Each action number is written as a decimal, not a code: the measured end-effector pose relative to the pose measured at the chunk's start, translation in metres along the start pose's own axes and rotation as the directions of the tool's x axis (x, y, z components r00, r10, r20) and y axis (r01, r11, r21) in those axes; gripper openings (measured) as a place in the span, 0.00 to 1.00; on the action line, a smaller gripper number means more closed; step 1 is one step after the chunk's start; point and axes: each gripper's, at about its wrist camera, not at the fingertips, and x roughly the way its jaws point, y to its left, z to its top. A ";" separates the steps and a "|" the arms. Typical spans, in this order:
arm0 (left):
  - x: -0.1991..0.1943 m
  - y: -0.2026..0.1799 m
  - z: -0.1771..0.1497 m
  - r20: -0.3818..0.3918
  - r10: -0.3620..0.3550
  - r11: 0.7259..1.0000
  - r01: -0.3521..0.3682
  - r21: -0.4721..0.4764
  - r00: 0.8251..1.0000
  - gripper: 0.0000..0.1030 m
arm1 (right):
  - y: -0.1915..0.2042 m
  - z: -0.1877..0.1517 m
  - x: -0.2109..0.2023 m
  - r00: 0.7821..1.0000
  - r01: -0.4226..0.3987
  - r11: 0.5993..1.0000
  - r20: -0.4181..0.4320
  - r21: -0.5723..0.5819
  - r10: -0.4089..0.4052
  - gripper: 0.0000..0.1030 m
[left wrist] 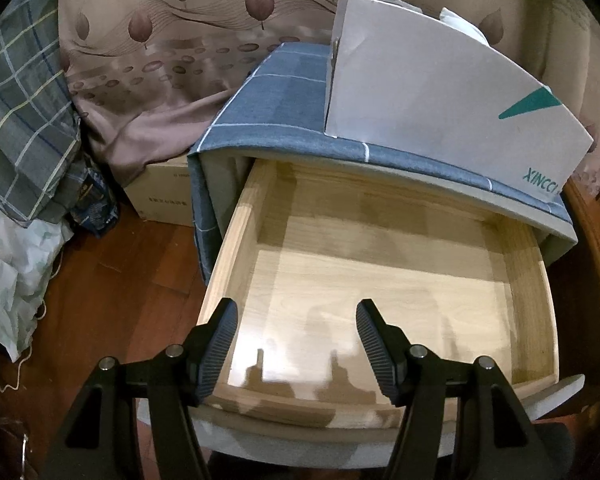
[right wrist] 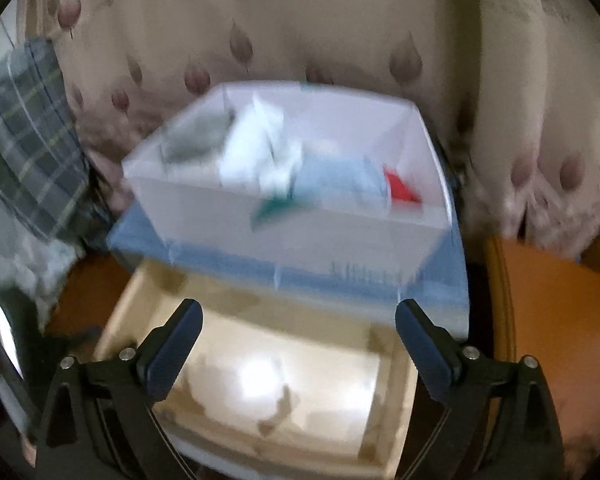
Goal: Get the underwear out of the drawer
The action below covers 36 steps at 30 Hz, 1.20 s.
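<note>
Underwear [right wrist: 260, 152] in white box [right wrist: 340, 232], beyond right gripper [right wrist: 298, 320].

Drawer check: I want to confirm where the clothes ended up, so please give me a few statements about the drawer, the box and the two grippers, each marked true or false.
1. The wooden drawer is pulled open and nothing lies on the part of its floor that shows. True.
2. The white box stands on the floor beside the cabinet. False: it stands on the blue checked cloth on top of the cabinet.
3. The white box holds folded items, white, light blue and red among them. True, though the right wrist view is blurred.
4. The left gripper is closed on a garment. False: its jaws stand apart with nothing between them.
5. The right gripper is open and holds nothing. True.
</note>
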 end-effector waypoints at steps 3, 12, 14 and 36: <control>0.000 -0.003 -0.001 -0.002 0.013 1.000 -0.013 0.017 1.000 0.61 | 0.001 -0.040 0.020 0.998 0.020 1.000 -0.062 0.013 -0.019 0.93; 0.000 -0.013 -0.006 -0.010 0.031 0.998 -0.031 0.062 0.999 0.61 | -0.001 -0.099 0.054 0.987 0.012 0.997 -0.161 0.078 0.000 0.94; 0.000 -0.015 -0.008 -0.010 0.036 0.997 -0.036 0.072 0.999 0.61 | 0.000 -0.105 0.058 0.986 0.016 0.997 -0.165 0.080 -0.002 0.94; 0.000 -0.024 -0.013 -0.007 0.038 0.993 -0.037 0.112 0.999 0.61 | -0.007 -0.109 0.070 0.980 0.009 0.988 -0.196 0.152 0.022 0.96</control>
